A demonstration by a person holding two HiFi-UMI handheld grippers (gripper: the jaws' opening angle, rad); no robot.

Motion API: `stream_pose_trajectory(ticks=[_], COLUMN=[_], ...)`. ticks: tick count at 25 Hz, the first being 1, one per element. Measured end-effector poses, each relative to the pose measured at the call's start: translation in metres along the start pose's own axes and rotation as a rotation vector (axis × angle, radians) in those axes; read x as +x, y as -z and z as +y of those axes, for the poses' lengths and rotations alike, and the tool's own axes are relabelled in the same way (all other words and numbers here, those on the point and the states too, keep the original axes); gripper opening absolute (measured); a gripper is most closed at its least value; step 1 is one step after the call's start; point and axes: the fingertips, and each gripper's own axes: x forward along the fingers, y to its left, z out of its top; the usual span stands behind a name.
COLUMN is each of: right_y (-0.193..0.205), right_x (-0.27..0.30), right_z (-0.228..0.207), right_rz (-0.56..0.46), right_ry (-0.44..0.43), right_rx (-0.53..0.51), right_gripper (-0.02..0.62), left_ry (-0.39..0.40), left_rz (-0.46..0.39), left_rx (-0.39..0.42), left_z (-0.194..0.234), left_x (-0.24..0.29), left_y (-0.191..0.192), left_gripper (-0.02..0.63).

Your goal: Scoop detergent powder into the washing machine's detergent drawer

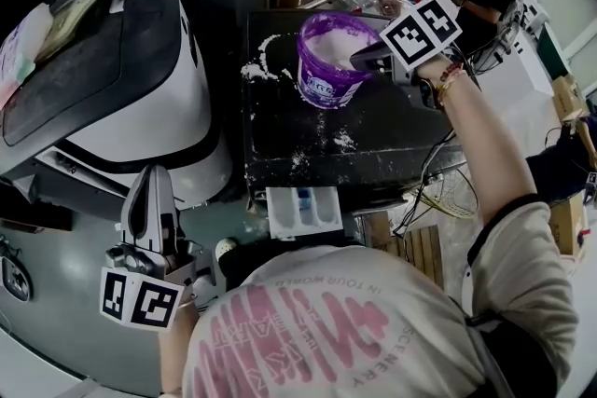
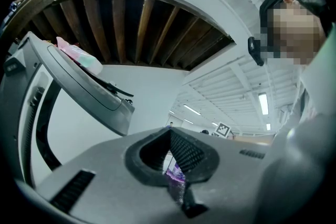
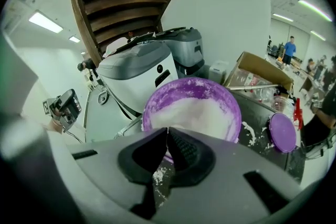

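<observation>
Two grippers, both with jaws pressed together and nothing seen pinched between them.
In the head view the round purple plastic tub of white detergent powder (image 1: 326, 70) stands on the black tabletop (image 1: 280, 140) toward twelve o'clock; the right gripper (image 1: 359, 62) sits at the tub's three o'clock rim; spilled powder (image 1: 256, 67) lies at the tub's nine o'clock; the white compartmented detergent drawer (image 1: 303, 210) juts out below the tabletop's six o'clock edge, well apart from the tub; the left gripper (image 1: 154, 177) hangs toward eight o'clock, beside the white-and-black washing machine (image 1: 140, 107).
</observation>
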Motion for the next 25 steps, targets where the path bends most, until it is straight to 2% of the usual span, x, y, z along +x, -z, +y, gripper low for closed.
stream_pose_trajectory(ticks=[14, 25], right_y=[-0.001, -0.009], right_x=[-0.005, -0.013], right_z=[-0.001, -0.019], right_rz=[-0.079, -0.254], right_ry=[-0.035, -0.049], right_rx=[0.09, 0.277], right_gripper=[0.005, 0.003], left_ry=[0.005, 0.008], left_rz=[-0.001, 0.0], left_rx=[0.0, 0.007], left_z=[-0.002, -0.007], left_x=[-0.002, 0.0], left_y=[0.003, 0.003], left_gripper=[0.002, 0.002])
